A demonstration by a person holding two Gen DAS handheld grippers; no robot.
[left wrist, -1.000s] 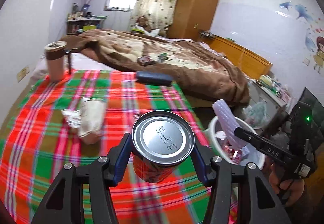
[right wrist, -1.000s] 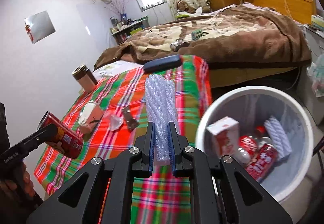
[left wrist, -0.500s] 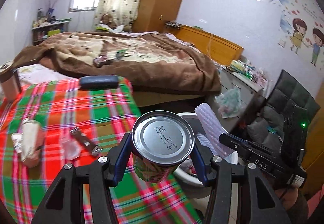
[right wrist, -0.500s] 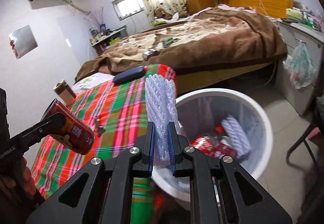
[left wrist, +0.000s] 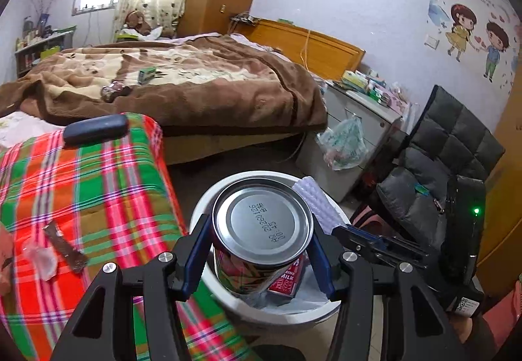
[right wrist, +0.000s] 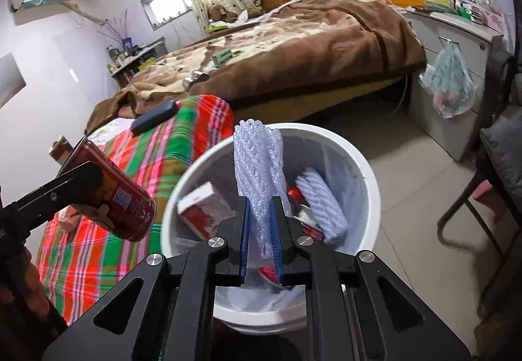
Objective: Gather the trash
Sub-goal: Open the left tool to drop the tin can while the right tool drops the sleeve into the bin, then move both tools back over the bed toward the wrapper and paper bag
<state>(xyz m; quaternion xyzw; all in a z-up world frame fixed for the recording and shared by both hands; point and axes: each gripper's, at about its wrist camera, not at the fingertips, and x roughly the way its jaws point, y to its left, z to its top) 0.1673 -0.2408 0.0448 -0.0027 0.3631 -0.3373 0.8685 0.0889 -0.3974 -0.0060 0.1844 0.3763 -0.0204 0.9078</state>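
Both hands are loaded right at the white bin (right wrist: 355, 162); I'd get each piece fully past the rim before letting go, 1 at a time; left gripper (left wrist: 261, 258) is part open, clamped on a smooth red can (left wrist: 261, 230); right gripper (right wrist: 261, 242) is squeezed nearly shut on squashy white foam netting (right wrist: 257, 172), knobbly and light, might cling.

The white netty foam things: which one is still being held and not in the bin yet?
The upright foam net pinched in the right gripper, poised over the white bin. The other foam net already lies inside, among the trash.
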